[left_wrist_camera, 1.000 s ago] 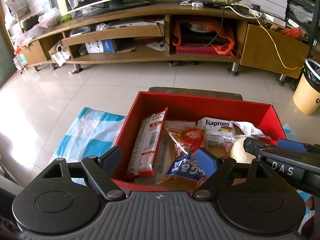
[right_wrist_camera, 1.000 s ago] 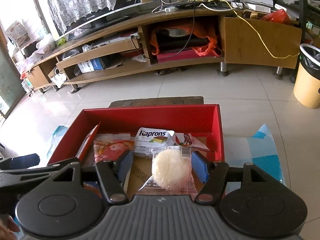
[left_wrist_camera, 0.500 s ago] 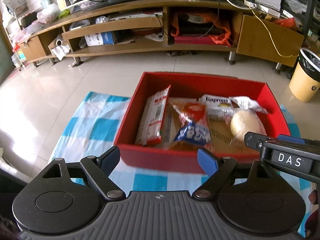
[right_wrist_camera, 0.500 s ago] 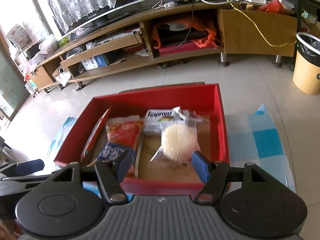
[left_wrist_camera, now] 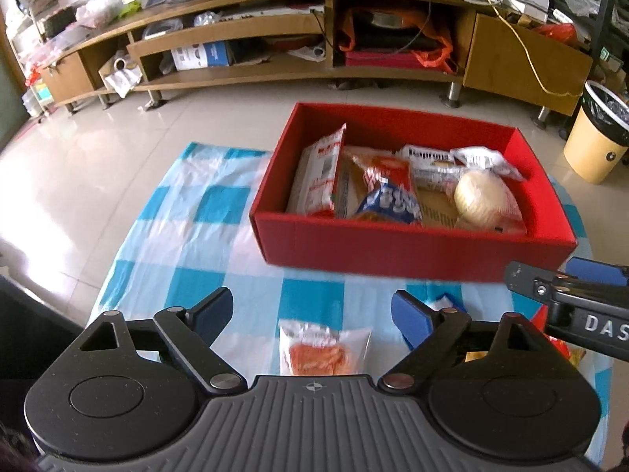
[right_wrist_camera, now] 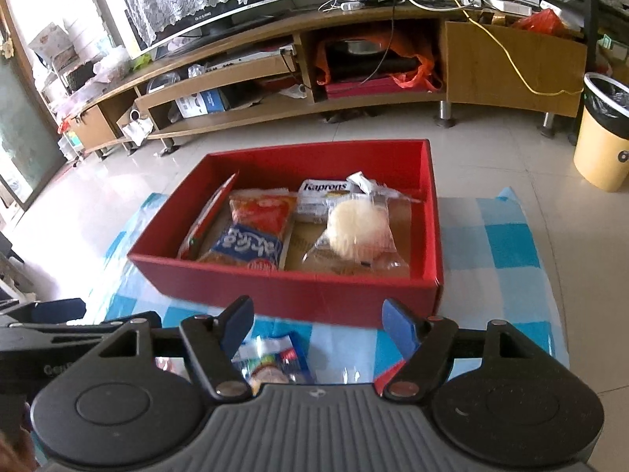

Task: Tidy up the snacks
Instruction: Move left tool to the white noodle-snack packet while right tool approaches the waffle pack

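On checked cloth [left_wrist_camera: 204, 212] | rectangular red cardboard box [left_wrist_camera: 412, 244], crinkly packets | left gripper [left_wrist_camera: 310, 312], right gripper [right_wrist_camera: 316, 320] both released, empty

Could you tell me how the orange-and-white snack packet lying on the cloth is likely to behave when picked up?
The orange-and-white packet looks like a thin, flat film pouch, so it is probably light and floppy. Its glossy wrapper may slip or crinkle. It lies flat between the open left claw, so it is unlikely to roll.

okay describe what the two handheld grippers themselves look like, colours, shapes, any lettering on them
Both match. The left gripper and right gripper have a ribbed grey body flanked by two round black discs, with black linkage arms on silver pivots carrying blue fingertip pads. In the left view, the right gripper's side shows white "DAS" lettering. No cables or sleeves are visible.
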